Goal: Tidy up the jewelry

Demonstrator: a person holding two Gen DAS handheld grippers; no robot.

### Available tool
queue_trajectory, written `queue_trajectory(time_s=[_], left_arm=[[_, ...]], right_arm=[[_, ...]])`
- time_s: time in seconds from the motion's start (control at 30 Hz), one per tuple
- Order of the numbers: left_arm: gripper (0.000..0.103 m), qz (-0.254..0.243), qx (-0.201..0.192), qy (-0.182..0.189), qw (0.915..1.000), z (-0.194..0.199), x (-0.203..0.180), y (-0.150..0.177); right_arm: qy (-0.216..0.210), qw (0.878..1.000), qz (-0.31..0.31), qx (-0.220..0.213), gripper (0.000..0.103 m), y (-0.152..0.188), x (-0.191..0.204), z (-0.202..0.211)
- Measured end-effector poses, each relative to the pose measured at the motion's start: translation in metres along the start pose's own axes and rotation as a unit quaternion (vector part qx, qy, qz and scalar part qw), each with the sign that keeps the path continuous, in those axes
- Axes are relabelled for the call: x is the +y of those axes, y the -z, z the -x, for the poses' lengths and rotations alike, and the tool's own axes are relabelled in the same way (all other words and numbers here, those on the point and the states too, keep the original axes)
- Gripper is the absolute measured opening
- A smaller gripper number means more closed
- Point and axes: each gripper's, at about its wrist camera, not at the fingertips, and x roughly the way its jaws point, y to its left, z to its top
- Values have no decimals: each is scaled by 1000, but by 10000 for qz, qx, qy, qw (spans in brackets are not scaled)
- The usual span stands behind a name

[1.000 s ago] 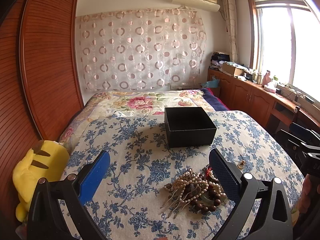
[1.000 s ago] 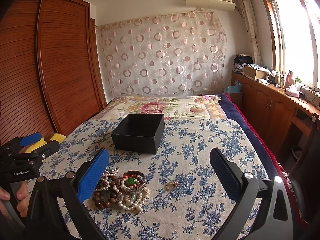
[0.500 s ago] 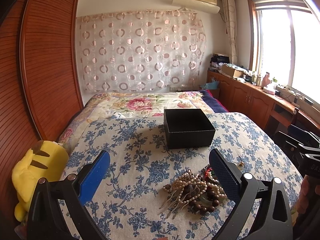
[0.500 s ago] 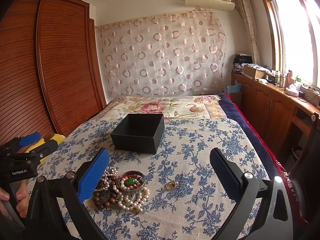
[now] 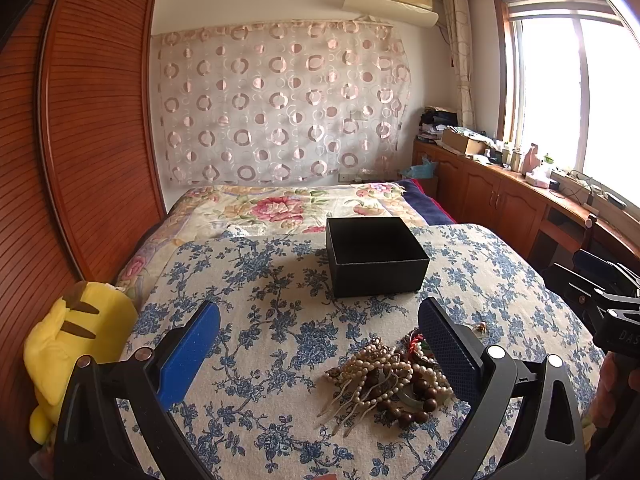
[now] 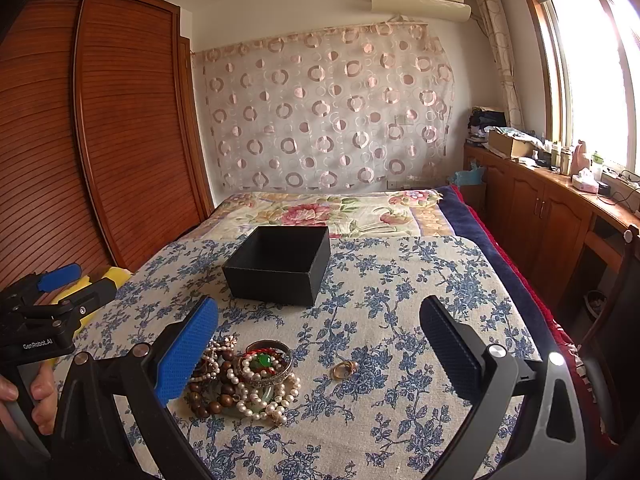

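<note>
Since a second ago almost nothing has shifted: in my left view the black box [image 5: 376, 256] sits a touch lower, and the right view looks the same. I hold both claws above the bed, and neither touches anything.

My left claw [image 5: 320, 344] is spread wide with nothing between its fingers. The jewelry pile [image 5: 394, 376] of pearl strands, brown beads and a comb lies just inside its right finger [image 5: 448, 354], part of it hidden behind that finger. My right claw [image 6: 318, 344] is also spread wide and empty. In its view the same jewelry pile [image 6: 248, 380] lies just beside its left finger [image 6: 186, 352], and a small gold ring [image 6: 344, 369] rests alone on the cloth between the fingers, near the pile but apart from it.

The box stands open beyond the pile on the blue-flowered cloth [image 6: 400, 288], apart from the jewelry, with bare cloth between them. To the right of the ring the cloth runs bare to the bed's edge. On the left edge a yellow plush toy [image 5: 76, 344] sits against the wooden wardrobe [image 5: 92, 120].
</note>
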Motion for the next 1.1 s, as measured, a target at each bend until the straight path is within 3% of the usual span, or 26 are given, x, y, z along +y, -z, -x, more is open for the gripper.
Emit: queue_trajectory(time_s=[0.37,0.7,0.9,1.1], left_arm=[[96,-13,46,50,10000,-2,-2,2],[96,-130,705,630,9954,-33,4,22],[96,-346,1055,879,9899,-49,-5,36],[75,-404,1377,1201,9823,-61,-10,44]], right_arm=[[-51,10000,28,30,101,-1,5,0],[-322,9984,286,363,100,15,9,-10],[-424,9961,448,635,91,31,7,-23],[-654,9916,483,1005,84,46,6,-39]])
